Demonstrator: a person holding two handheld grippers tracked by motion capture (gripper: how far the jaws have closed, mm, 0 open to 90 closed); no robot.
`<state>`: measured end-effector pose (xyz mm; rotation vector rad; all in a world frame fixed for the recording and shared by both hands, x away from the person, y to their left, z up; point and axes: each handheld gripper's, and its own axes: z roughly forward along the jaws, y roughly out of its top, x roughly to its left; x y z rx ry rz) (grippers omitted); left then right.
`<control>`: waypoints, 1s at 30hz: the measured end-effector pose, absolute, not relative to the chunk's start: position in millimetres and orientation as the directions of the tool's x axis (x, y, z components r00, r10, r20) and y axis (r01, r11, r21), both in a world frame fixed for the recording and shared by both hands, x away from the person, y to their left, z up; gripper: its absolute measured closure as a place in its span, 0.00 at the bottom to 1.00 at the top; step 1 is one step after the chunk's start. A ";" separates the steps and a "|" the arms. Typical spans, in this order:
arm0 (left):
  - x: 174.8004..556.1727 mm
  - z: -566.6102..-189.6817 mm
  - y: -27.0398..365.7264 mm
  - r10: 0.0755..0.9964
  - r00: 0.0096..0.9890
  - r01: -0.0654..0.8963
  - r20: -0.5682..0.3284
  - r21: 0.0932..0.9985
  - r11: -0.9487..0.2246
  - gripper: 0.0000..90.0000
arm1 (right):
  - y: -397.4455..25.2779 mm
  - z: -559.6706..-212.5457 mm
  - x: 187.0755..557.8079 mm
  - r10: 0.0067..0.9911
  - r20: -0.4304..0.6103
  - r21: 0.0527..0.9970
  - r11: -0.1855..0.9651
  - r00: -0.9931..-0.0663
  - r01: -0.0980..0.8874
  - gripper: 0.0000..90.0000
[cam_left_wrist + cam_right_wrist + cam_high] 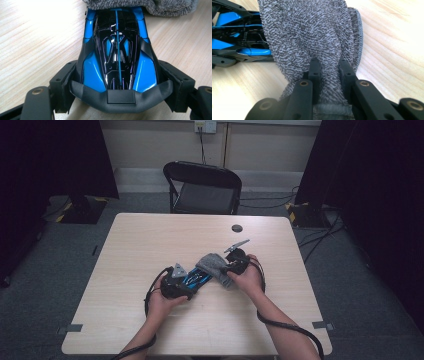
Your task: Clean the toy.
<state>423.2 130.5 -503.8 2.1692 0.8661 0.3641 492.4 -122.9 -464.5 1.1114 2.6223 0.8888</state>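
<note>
Evidently wiping: left claw clamps the toy car steady while right claw pinches the grey cloth over its nose.

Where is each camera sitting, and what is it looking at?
High view: above the pale wooden table, looking forward and down; both forearms show.
Left gripper view: on the left hand-held gripper, looking along the glossy blue-and-black toy car; its black jaws show.
Right gripper view: on the right hand-held gripper, facing the fuzzy grey terry cloth; its jaws pinch it.
All share car and cloth.
</note>
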 end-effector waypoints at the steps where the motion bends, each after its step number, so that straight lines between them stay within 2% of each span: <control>1: 423.1 -503.8 130.5 0.684 0.729 0.468 -0.015 0.741 -0.482 0.27 | -123.5 -464.4 493.1 0.700 0.079 0.578 0.548 -0.710 0.605 0.84; 30: 423.2 -503.8 130.5 0.684 0.730 0.467 -0.015 0.741 -0.483 0.27 | -132.5 -466.2 509.3 0.746 0.050 0.579 0.520 -0.664 0.628 0.84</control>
